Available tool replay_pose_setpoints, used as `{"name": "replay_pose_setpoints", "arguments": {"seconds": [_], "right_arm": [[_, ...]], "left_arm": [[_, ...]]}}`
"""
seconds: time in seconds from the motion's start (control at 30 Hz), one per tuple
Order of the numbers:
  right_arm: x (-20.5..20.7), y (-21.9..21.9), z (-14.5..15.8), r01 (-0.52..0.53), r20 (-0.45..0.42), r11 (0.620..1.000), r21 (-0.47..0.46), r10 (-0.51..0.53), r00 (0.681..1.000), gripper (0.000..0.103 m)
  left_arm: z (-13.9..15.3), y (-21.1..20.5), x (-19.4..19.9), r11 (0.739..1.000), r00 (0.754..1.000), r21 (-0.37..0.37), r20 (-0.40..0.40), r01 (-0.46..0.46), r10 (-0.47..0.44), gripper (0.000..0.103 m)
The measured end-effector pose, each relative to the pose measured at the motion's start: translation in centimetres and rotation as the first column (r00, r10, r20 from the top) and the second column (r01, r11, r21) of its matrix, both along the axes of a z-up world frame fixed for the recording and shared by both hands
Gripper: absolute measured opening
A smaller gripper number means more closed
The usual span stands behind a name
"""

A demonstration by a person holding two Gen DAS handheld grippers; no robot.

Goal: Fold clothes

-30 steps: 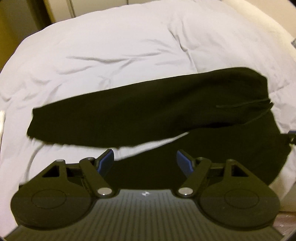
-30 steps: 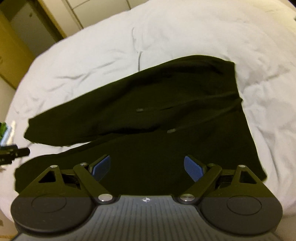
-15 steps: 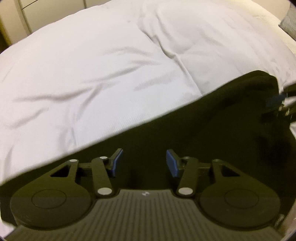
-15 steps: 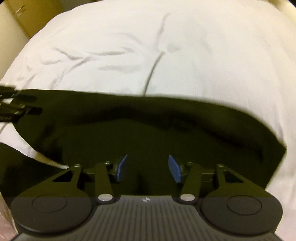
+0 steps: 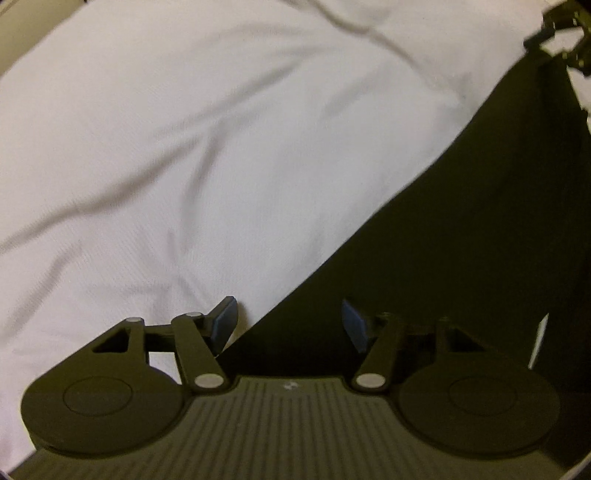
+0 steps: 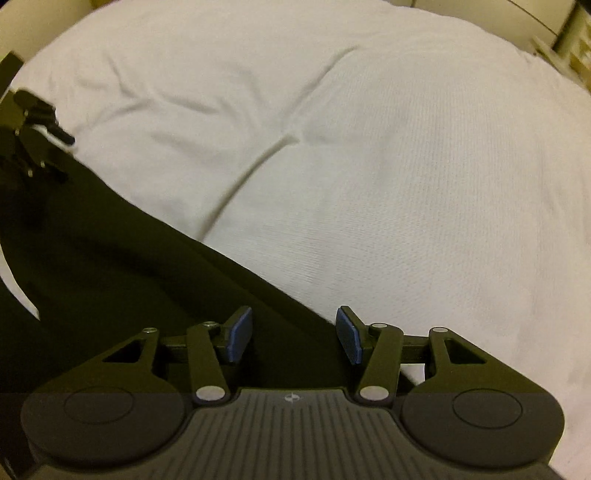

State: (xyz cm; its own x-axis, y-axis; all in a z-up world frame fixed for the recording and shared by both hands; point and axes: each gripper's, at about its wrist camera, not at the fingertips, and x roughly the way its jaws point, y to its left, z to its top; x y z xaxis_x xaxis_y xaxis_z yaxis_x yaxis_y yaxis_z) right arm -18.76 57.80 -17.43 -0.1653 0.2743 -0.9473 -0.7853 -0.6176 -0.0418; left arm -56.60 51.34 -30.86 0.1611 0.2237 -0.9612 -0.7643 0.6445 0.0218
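A black garment (image 5: 461, 229) lies spread on a white duvet (image 5: 184, 129). In the left wrist view my left gripper (image 5: 290, 328) is open and low over the garment's left edge; the cloth's corner runs between its blue pads. In the right wrist view the same black garment (image 6: 110, 266) fills the lower left. My right gripper (image 6: 293, 334) is open over its right edge, with the cloth's border passing between the fingers. Each gripper shows small at the other view's edge: the right gripper (image 5: 561, 33) and the left gripper (image 6: 33, 125).
The white duvet (image 6: 369, 147) is wrinkled and spreads far beyond the garment. Pale furniture (image 6: 569, 40) stands past the bed at the upper right of the right wrist view.
Both grippers have come down and forward from above the garment to its far edge. The left now sits at the left corner, the right at the right corner. Their jaws stay open.
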Motion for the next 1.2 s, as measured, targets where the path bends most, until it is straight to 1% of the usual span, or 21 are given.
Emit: {"name": "replay_pose_setpoints", "arguments": {"seconds": [0.03,0.07,0.1,0.13,0.17,0.2,0.23,0.27,0.33,0.43,0.53,0.63,0.73,0.83,0.9,0.97,1.0,1.03,1.07,1.13,1.2], "right_arm": [[0.1,0.3,-0.3,-0.015,0.018,1.000,-0.002,0.015,1.000,0.052],[0.3,0.6,-0.7,-0.031,0.029,0.999,-0.023,0.031,0.999,0.052],[0.5,0.8,-1.2,-0.046,0.038,0.998,-0.045,0.047,0.998,0.052],[0.8,1.0,-1.5,-0.055,0.032,0.997,-0.060,0.057,0.998,0.053],[1.0,1.3,-1.7,-0.062,0.023,0.995,-0.080,0.064,0.998,0.047],[1.0,1.4,-1.8,-0.073,0.023,0.993,-0.093,0.076,0.997,0.036],[0.8,1.1,-1.7,-0.091,0.048,0.992,-0.092,0.096,0.994,0.011],[0.5,0.9,-1.7,-0.108,0.073,0.990,-0.091,0.115,0.991,0.003],[0.4,-0.4,-0.7,-0.123,0.091,0.991,-0.045,0.126,0.988,0.001],[0.3,-3.9,2.4,-0.090,0.095,0.990,0.107,0.080,0.992,0.000],[0.3,-9.7,6.0,-0.027,0.091,0.963,0.267,0.002,0.996,0.000],[0.9,-16.6,7.8,0.053,0.094,0.939,0.339,-0.090,0.991,0.000],[1.2,-23.8,7.0,0.140,0.087,0.948,0.287,-0.172,0.981,0.000],[1.3,-29.4,3.6,0.229,0.086,0.967,0.114,-0.239,0.967,0.000],[1.5,-32.0,1.4,0.296,0.095,0.955,0.019,-0.296,0.950,0.000],[1.6,-32.4,0.9,0.327,0.084,0.945,-0.009,-0.325,0.942,0.001],[1.7,-32.6,0.7,0.340,0.079,0.940,-0.022,-0.338,0.938,0.008],[1.6,-32.3,0.8,0.324,0.079,0.946,-0.012,-0.322,0.944,0.031],[1.6,-32.5,1.1,0.302,0.092,0.953,0.003,-0.301,0.949,0.046],[1.6,-31.1,2.1,0.228,0.102,0.971,0.070,-0.235,0.967,0.049],[2.0,-29.4,3.0,0.183,0.108,0.979,0.094,-0.193,0.975,0.050]], "left_arm": [[-0.5,0.1,-0.3,1.000,1.000,-0.008,-0.010,0.012,-0.012,0.058],[-1.1,0.1,-0.6,1.000,1.000,-0.019,-0.017,0.020,-0.020,0.053],[-1.4,0.1,-0.8,0.999,1.000,-0.031,-0.013,0.027,-0.028,0.043],[-1.4,-0.1,-0.7,0.999,0.999,-0.025,-0.017,0.040,-0.041,0.037],[-1.3,-0.4,-0.6,0.998,0.998,-0.011,-0.027,0.056,-0.056,0.023],[-1.2,-0.7,-0.4,0.997,0.997,0.003,-0.036,0.072,-0.072,0.009],[-0.9,-1.2,-0.2,0.996,0.995,0.027,-0.052,0.088,-0.086,0.005],[-0.3,-1.9,-0.3,0.994,0.994,0.060,-0.062,0.091,-0.087,0.004],[1.6,-3.6,-0.7,0.988,0.997,0.137,-0.059,0.065,-0.057,0.003],[6.2,-7.0,-2.4,0.963,0.998,0.260,0.009,-0.067,0.067,0.003],[11.0,-12.5,-3.8,0.932,0.982,0.312,0.092,-0.183,0.162,0.003],[13.6,-18.9,-3.6,0.928,0.965,0.276,0.143,-0.251,0.218,0.003],[12.6,-25.3,-2.6,0.944,0.956,0.177,0.148,-0.277,0.253,0.003],[8.8,-29.9,-1.0,0.959,0.962,0.100,0.092,-0.267,0.258,0.004],[7.1,-30.9,0.0,0.962,0.966,0.084,0.050,-0.258,0.255,0.008],[6.1,-31.1,0.6,0.960,0.963,0.078,0.029,-0.269,0.268,0.011],[6.4,-30.9,0.6,0.955,0.958,0.081,0.043,-0.287,0.284,0.010],[6.8,-30.8,0.5,0.950,0.953,0.085,0.060,-0.302,0.297,0.011],[7.6,-30.7,0.7,0.948,0.952,0.095,0.076,-0.303,0.296,0.014],[9.3,-30.6,1.4,0.949,0.954,0.120,0.107,-0.291,0.279,0.018],[10.8,-30.2,2.7,0.951,0.956,0.143,0.148,-0.274,0.254,0.034]]}}
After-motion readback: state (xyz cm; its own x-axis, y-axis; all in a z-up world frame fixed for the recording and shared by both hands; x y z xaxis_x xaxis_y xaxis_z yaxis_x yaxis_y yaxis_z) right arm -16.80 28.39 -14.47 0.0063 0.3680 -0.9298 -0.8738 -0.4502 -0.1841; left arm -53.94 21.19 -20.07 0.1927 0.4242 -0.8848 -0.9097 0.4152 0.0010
